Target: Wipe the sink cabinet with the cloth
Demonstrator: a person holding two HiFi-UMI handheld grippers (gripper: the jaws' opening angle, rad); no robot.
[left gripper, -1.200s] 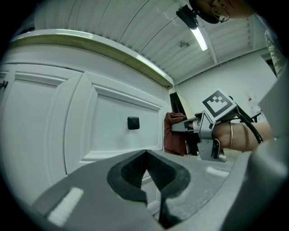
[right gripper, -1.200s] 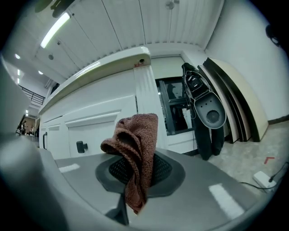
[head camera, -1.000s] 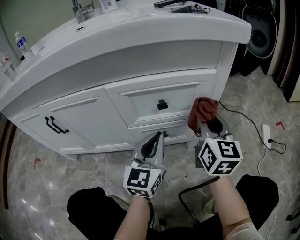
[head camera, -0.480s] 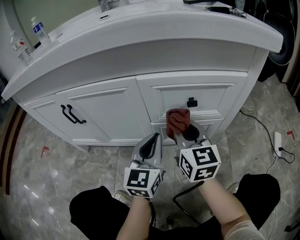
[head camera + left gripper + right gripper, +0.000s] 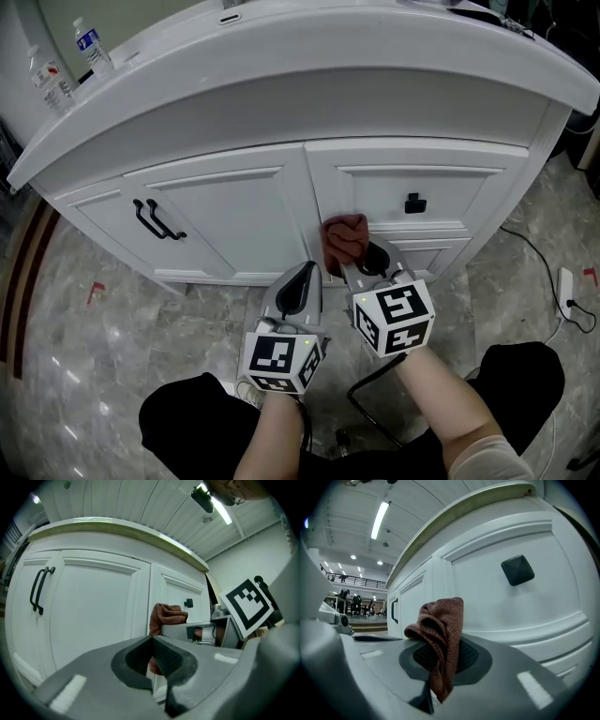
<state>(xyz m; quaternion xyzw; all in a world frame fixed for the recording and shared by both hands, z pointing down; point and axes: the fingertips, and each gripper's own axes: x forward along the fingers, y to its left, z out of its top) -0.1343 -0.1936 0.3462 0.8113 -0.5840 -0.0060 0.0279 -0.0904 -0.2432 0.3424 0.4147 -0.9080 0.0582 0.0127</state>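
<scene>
The white sink cabinet [image 5: 234, 216] fills the upper part of the head view, with a door on the left and drawers on the right. A reddish-brown cloth [image 5: 344, 237] is bunched against the cabinet front, at the left edge of the upper drawer. My right gripper [image 5: 354, 267] is shut on the cloth [image 5: 440, 634], its jaws pinching the lower folds. The left gripper [image 5: 302, 289] hangs shut and empty just left of it, a little back from the cabinet. In the left gripper view the cloth [image 5: 165, 616] shows beyond the closed jaws.
A black double-bar handle [image 5: 155, 220] sits on the left door and a black square knob [image 5: 413, 202] on the upper drawer. Water bottles [image 5: 91, 45] stand on the countertop at the far left. A power strip [image 5: 565, 284] and cable lie on the marble floor to the right.
My right gripper has carried the cloth leftward from the cabinet's right corner to the left edge of the drawer. The left gripper has kept its place.
</scene>
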